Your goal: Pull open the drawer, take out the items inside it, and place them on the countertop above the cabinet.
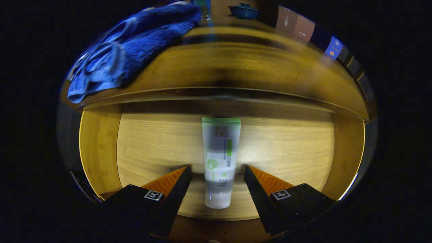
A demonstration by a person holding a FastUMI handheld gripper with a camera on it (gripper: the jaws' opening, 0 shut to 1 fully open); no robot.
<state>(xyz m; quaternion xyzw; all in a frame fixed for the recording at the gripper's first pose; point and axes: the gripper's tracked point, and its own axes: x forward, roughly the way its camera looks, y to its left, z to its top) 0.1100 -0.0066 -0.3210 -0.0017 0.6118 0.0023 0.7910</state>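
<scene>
The hand-held gripper [217,175] hangs wide open astride the facial cleanser tube [220,162] in the open drawer [152,141]; close squarely mid-tube, then lift.

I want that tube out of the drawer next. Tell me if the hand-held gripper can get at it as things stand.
Probably yes. The drawer is pulled open, the tube lies flat on its floor with nothing over or beside it, and the hand-held gripper is open with a finger on either side of the tube's lower half, not yet touching it.
</scene>
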